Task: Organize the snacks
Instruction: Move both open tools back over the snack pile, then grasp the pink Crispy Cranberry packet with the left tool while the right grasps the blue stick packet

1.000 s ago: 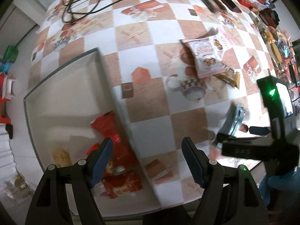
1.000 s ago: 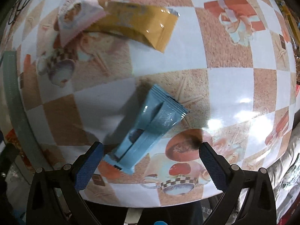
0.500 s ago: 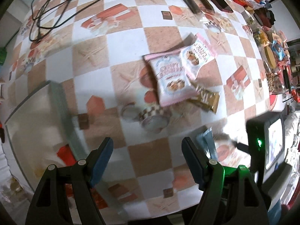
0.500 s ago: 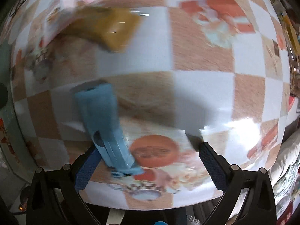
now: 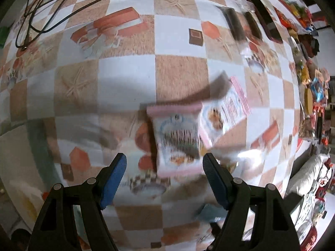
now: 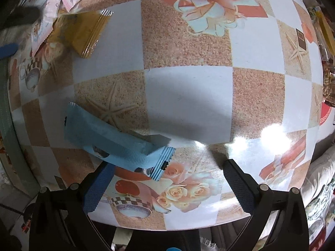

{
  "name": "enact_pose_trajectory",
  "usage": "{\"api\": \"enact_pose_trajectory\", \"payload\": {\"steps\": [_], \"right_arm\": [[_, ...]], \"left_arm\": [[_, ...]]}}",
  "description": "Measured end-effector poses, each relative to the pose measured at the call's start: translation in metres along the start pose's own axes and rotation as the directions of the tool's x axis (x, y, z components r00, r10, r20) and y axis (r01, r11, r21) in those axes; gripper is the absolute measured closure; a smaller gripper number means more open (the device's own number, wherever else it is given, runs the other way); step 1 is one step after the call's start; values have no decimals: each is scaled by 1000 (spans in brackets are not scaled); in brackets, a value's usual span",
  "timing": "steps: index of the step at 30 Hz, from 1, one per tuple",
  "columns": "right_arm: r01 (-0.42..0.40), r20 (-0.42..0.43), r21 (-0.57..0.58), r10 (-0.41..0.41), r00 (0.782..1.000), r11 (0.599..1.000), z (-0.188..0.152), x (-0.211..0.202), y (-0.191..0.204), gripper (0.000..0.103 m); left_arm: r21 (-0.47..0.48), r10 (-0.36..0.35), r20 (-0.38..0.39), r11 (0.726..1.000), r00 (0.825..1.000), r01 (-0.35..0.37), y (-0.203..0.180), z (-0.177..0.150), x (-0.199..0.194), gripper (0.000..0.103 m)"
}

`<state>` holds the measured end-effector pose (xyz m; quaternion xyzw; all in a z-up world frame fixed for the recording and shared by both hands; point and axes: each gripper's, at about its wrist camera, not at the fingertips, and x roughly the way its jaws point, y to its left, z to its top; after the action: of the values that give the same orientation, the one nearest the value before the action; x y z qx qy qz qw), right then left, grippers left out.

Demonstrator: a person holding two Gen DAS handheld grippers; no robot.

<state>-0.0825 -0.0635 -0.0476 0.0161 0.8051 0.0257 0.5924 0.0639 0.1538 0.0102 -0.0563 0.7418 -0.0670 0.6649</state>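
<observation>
Both fisheye views look steeply down along their own fingers at the checked worktop (image 5: 125, 77) from close above. The left wrist view sits over two pink snack packets (image 5: 178, 142), with a blue wrapper's (image 5: 209, 211) corner at its lower edge. The right wrist view sits over that blue wrapper (image 6: 108, 138), with the pink packets (image 6: 52, 10) and a yellow packet (image 6: 88, 33) at its upper left.
</observation>
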Motion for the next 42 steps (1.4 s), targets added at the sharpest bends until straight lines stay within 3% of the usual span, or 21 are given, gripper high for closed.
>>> {"api": "enact_pose_trajectory", "payload": {"steps": [6,12,15,17,19,22,27,31,36,39,42], "right_arm": [[1,0,1,-1,1000,1000,-2,1,-5,0],[2,1,2,-2,1000,1000,-6,2,-15,0],[2,4,2,-2,1000,1000,-4,2,-18,0],[3,3,2,-3,1000,1000,-4,2,-5,0],[4,2,2,-4,1000,1000,-5,2,-5,0],[5,2,1,-5,1000,1000,-6,2,-5,0],[6,4,0,-6,1000,1000,-4,2,-5,0],[6,5,0,-6,1000,1000,3,1,-24,0],[8,25,1,-8,1000,1000,3,-1,-17,0],[10,43,4,-10,999,1000,-14,0,17,0],[31,43,-3,-31,999,1000,-23,-1,20,0]], "left_arm": [[-6,20,-42,1000,999,-21,-1,16,18,24],[33,79,-11,996,997,-79,-16,16,25,24],[56,124,8,991,992,-124,-20,7,29,32],[84,160,20,983,987,-161,-23,3,29,44],[106,163,32,981,986,-165,-27,-1,29,52],[99,145,26,984,989,-147,-24,-9,29,55],[112,134,18,984,991,-135,-21,-36,34,55],[159,141,-1,977,990,-139,-22,-75,42,55],[201,164,-12,967,986,-158,-17,-116,50,54],[200,169,-13,966,986,-163,-15,-123,53,51],[191,169,-9,968,986,-164,-10,-121,54,48]]}}
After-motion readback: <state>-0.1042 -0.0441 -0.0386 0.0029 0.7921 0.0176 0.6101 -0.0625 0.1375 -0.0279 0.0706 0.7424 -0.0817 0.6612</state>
